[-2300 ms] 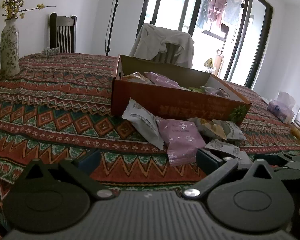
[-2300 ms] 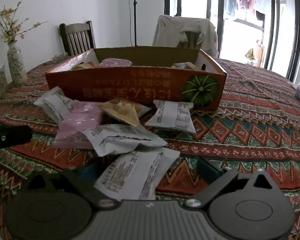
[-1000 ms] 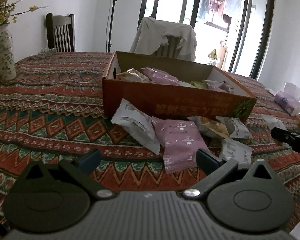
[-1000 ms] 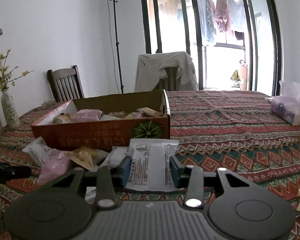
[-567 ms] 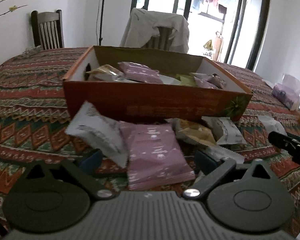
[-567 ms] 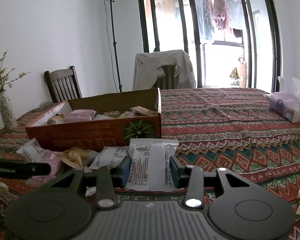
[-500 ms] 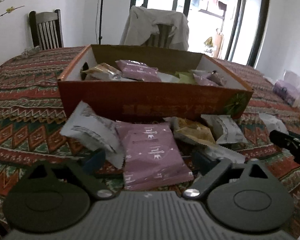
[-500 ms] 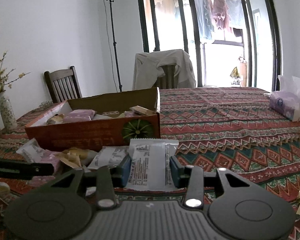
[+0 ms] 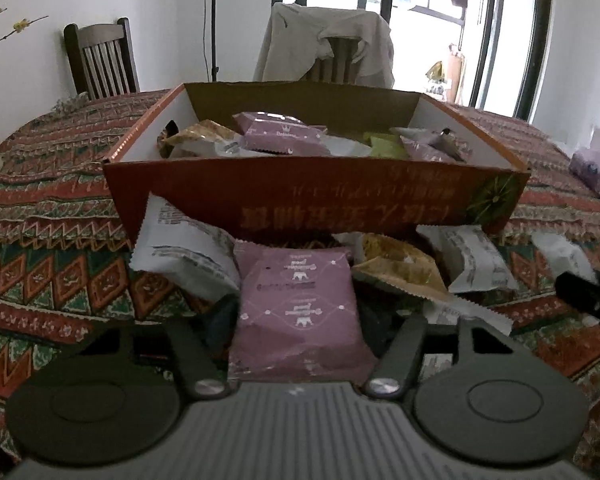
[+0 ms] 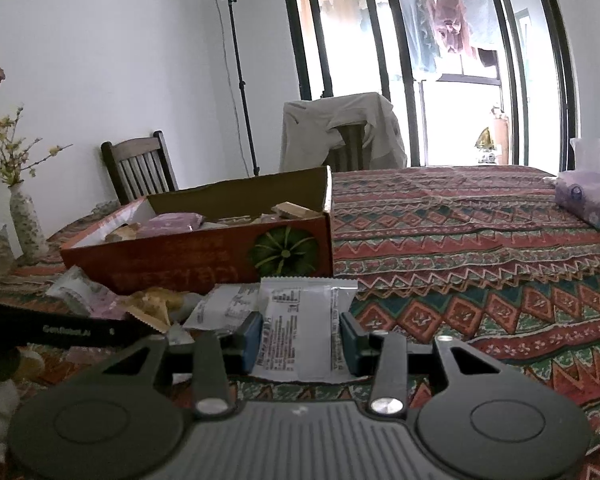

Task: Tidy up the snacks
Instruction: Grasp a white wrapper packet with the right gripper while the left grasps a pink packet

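Observation:
An orange cardboard box (image 9: 312,196) holds several snack packets. In front of it on the table lie a white packet (image 9: 184,250), a purple packet (image 9: 296,304), a yellow packet (image 9: 396,266) and another white one (image 9: 468,258). My left gripper (image 9: 296,320) has closed on the purple packet, fingers at both its sides. My right gripper (image 10: 300,338) is shut on a white snack packet (image 10: 304,332), held above the table right of the box (image 10: 204,248). The left gripper's finger (image 10: 60,330) shows at the left of the right wrist view.
The table has a patterned red and green cloth (image 10: 480,240). A vase with yellow flowers (image 10: 26,220) stands at the left. A tissue pack (image 10: 588,200) lies at the far right. Two chairs (image 9: 100,60) stand behind the table.
My left gripper moved forward over the purple packet and its fingers closed onto it. My right gripper lifted a white packet earlier and now holds it nearly still.

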A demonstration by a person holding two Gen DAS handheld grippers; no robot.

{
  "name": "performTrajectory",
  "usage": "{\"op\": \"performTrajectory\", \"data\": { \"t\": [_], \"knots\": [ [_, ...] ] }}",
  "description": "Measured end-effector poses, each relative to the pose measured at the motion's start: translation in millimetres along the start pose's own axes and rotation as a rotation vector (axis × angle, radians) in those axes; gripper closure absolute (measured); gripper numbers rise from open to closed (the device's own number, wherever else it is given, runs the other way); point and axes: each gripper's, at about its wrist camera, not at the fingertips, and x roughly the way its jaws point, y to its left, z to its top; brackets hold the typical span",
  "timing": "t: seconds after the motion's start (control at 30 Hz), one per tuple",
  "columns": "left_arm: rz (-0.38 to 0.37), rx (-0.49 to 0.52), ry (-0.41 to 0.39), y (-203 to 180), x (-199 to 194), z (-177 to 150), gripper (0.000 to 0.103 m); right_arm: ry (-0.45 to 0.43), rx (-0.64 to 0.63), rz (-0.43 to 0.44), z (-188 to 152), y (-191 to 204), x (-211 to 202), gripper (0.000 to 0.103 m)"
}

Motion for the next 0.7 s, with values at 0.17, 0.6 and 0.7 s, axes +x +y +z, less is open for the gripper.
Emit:
{"op": "performTrajectory", "data": {
  "t": [0.17, 0.6, 0.7],
  "knots": [
    [-0.006, 0.006, -0.012, 0.7, -7.2, -2.4, 0.04, -0.005, -0.01, 0.008, -1.1, 4.4, -4.2, 0.063],
    [-0.043, -0.013, -0.1, 18.9, -43.0, -7.0, 0.04, -0.055, -0.04, -0.014, 6.0, 22.6, -23.5, 0.062],
    [-0.057, -0.013, -0.134, 21.7, -53.5, -4.7, 0.04, -0.064, -0.054, -0.016, 9.5, 28.0, -25.6, 0.062]
  ]
}}
